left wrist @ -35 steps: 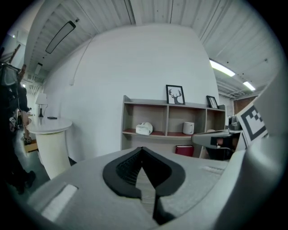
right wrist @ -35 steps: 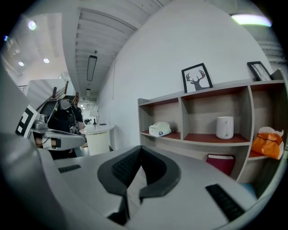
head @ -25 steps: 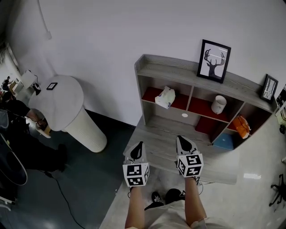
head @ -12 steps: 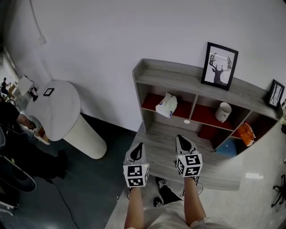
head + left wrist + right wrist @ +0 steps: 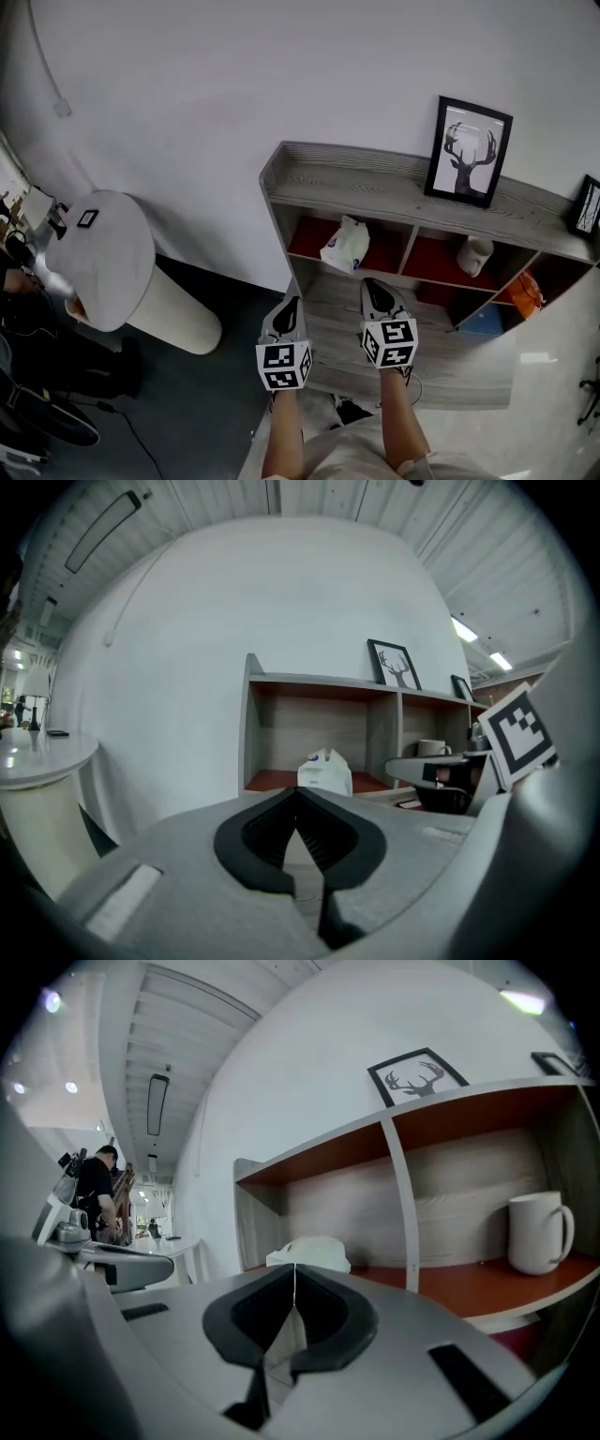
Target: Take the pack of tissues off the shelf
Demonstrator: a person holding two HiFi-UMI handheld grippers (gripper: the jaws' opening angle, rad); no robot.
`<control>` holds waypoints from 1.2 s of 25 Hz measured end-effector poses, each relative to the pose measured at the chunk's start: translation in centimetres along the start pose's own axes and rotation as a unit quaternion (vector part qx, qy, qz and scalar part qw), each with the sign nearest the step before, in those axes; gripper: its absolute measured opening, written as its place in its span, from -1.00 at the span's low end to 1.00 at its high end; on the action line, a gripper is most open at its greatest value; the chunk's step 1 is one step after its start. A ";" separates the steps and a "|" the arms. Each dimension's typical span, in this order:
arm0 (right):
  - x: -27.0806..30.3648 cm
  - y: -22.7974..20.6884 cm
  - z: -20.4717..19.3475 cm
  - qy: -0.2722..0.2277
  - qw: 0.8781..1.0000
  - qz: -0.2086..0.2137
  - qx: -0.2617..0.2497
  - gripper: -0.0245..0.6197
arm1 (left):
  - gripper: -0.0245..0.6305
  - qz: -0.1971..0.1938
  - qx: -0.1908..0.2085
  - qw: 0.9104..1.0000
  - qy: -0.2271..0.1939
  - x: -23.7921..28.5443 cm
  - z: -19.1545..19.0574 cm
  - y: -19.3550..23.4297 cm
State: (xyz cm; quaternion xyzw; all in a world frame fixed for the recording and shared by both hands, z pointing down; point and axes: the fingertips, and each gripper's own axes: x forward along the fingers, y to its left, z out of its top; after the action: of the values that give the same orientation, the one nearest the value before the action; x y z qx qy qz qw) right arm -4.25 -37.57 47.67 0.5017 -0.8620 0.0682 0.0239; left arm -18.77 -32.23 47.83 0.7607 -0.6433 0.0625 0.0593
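Note:
The white pack of tissues [image 5: 345, 246] stands in the leftmost red-floored compartment of the grey wooden shelf unit [image 5: 394, 180]. It also shows ahead in the left gripper view as the tissue pack [image 5: 324, 772] and in the right gripper view as the tissue pack [image 5: 309, 1252]. My left gripper [image 5: 290, 308] hovers over the shelf's lower ledge, jaws shut with nothing between them. My right gripper [image 5: 377, 290] is beside it, a little nearer the pack, also shut and empty. Both are short of the pack.
A framed deer picture [image 5: 472, 150] stands on the shelf top. A white mug [image 5: 476, 254] sits in the middle compartment, an orange object [image 5: 528, 291] and a blue box [image 5: 484, 322] lower right. A white round pedestal table [image 5: 112, 272] stands to the left, with people beyond it.
The view has moved closer to the shelf; the tissue pack now sits just ahead of the right gripper. Both grippers stay shut.

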 end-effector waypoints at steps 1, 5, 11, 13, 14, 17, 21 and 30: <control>0.6 0.0 0.0 0.001 1.000 0.000 -0.002 -0.87 | -0.90 -0.003 0.002 1.000 0.001 0.6 0.0 0.1; 2.7 0.2 -0.3 0.012 1.000 0.003 -0.010 -0.87 | -0.90 -0.016 0.002 1.000 0.014 2.5 -1.1 0.2; 5.0 0.1 -0.5 0.022 1.000 0.009 -0.014 -0.83 | -0.90 -0.025 -0.001 1.000 0.018 4.6 -1.2 0.7; 5.5 0.2 -0.5 0.025 1.000 0.011 -0.015 -0.62 | -0.90 -0.026 -0.003 0.999 0.018 5.1 -1.1 0.9; 5.8 0.2 -0.5 0.025 0.999 0.011 -0.016 -0.61 | -0.90 -0.027 -0.002 0.999 0.020 5.3 -1.2 1.0; 6.5 0.1 -0.8 0.031 0.999 0.010 -0.021 -0.49 | -0.90 -0.030 0.002 0.999 0.026 6.1 -1.5 1.1; 7.2 0.2 -1.3 0.041 0.999 0.013 -0.030 -0.41 | -0.90 -0.031 0.006 0.999 0.028 6.8 -1.6 1.3; 8.1 0.2 -1.5 0.058 0.996 0.000 -0.071 -0.52 | -0.90 -0.029 0.009 0.999 0.026 7.4 -1.1 1.8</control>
State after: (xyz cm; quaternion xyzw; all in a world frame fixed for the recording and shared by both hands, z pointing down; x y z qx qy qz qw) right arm -8.45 -44.24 50.04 0.4935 -0.8620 0.0358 0.1097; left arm -19.39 -39.48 50.21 0.7775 -0.6188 0.0864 0.0716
